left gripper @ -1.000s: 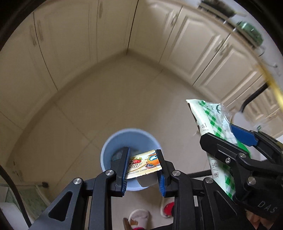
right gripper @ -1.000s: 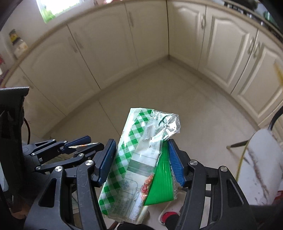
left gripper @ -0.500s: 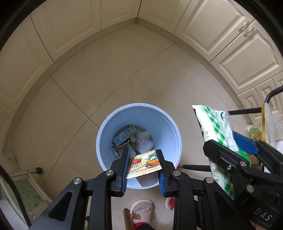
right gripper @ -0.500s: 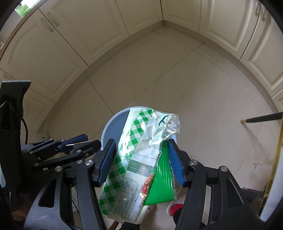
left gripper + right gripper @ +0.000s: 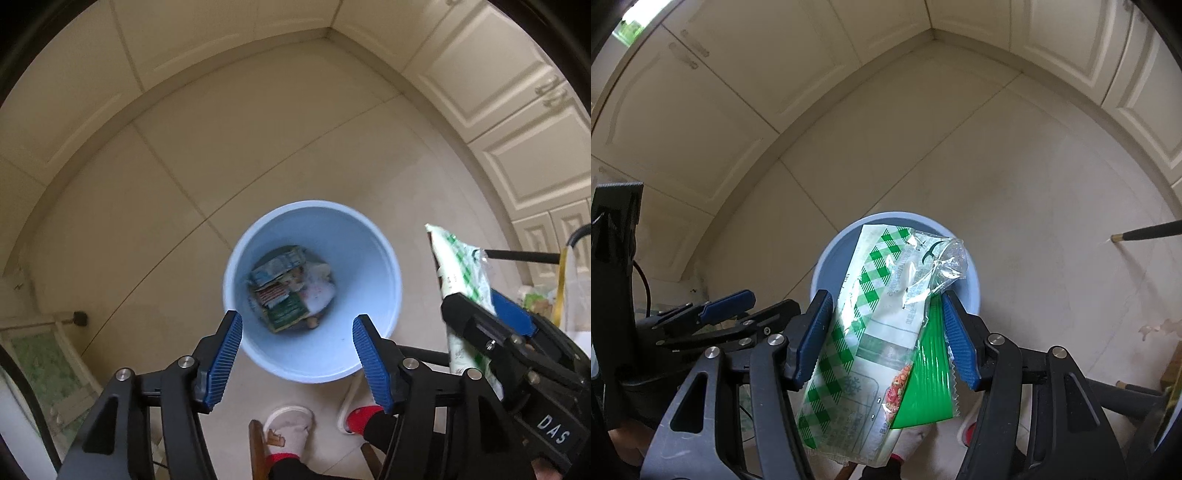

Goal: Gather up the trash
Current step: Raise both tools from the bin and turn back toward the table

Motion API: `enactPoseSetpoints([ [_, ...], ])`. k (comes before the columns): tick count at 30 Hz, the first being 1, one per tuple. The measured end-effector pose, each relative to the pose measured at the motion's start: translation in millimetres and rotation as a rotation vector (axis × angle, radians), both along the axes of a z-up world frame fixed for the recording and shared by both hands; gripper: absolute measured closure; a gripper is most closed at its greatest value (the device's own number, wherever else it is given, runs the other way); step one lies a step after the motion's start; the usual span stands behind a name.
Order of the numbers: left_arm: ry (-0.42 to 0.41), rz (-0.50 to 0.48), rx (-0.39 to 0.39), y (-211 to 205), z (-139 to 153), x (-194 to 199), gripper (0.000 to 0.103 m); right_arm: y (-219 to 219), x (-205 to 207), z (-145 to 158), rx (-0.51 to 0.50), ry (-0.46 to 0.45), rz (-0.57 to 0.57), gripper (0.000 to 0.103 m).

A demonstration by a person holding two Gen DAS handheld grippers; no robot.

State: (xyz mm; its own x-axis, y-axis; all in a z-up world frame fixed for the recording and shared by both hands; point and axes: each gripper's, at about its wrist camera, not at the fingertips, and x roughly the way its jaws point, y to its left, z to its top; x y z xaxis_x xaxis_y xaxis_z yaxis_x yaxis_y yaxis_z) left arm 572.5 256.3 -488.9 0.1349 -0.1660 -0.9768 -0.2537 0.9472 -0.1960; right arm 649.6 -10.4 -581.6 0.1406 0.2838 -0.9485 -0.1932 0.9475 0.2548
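Left wrist: left gripper (image 5: 297, 330) wide open, empty | bin (image 5: 380, 254) holds wrappers (image 5: 282, 291) at 12 o'clock | right gripper (image 5: 886, 314) clamps bag (image 5: 871, 321)

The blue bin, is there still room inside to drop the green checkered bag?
Yes. The blue bin has bare walls all around; only its bottom is crowded with wrappers. The open left gripper leaves the mouth free. The green checkered bag, in the right gripper, hangs over it.

Wrappers (image 5: 284, 291) lie in bin (image 5: 369, 254) (tiled floor (image 5: 229, 162) beneath).
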Motion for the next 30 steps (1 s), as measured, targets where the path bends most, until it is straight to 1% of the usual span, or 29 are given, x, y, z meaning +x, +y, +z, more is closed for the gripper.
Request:
enactPoseSetpoints([
  [5,0.004,0.035,0.008,7.1,1.1,-12.5,0.044,8.6,-0.9,-1.1,0.028,0.003,0.012,0.042],
  [7,-0.004,0.038,0.012,7.8,3.4,-13.3,0.044,10.2,-1.8,0.0,0.037,0.006,0.011,0.034],
  [8,-0.006,0.040,0.011,5.8,5.7,-14.3,0.044,11.2,-2.4,2.3,0.038,0.007,0.015,0.027],
  [9,-0.011,0.041,0.009,1.1,13.1,-22.7,0.044,12.0,-3.4,4.0,0.038,0.004,0.020,0.025],
  [12,-0.027,0.034,0.008,-12.8,29.5,-31.3,0.044,11.6,-7.3,16.5,0.035,-0.021,0.025,0.022],
  [14,-0.046,0.030,0.005,-15.8,42.7,-35.6,0.044,11.0,-10.5,29.3,0.017,-0.048,0.027,0.019],
  [16,-0.063,0.025,0.005,-6.8,65.1,-43.3,0.044,14.8,-15.4,42.1,0.009,-0.072,0.025,0.017],
  [18,-0.086,0.028,0.009,-8.8,79.0,-50.2,0.044,16.7,-20.0,58.5,0.008,-0.092,0.025,0.010],
  [23,-0.148,0.033,0.030,-12.6,116.6,-71.2,0.044,23.7,-36.5,104.4,-0.008,-0.160,0.039,0.006],
  [25,-0.180,0.030,0.063,-16.2,132.9,-81.7,0.043,27.2,-47.4,126.3,-0.022,-0.195,0.040,0.005],
  [27,-0.233,0.031,0.090,-20.8,153.9,-95.8,0.040,31.6,-57.7,144.4,-0.044,-0.225,0.042,0.000],
  [28,-0.249,0.032,0.101,-21.3,158.5,-100.0,0.038,34.8,-62.7,154.0,-0.049,-0.248,0.044,0.000],
  [30,-0.304,0.044,0.136,-25.3,179.7,-113.1,0.037,36.8,-75.4,177.5,-0.054,-0.294,0.044,0.000],
])
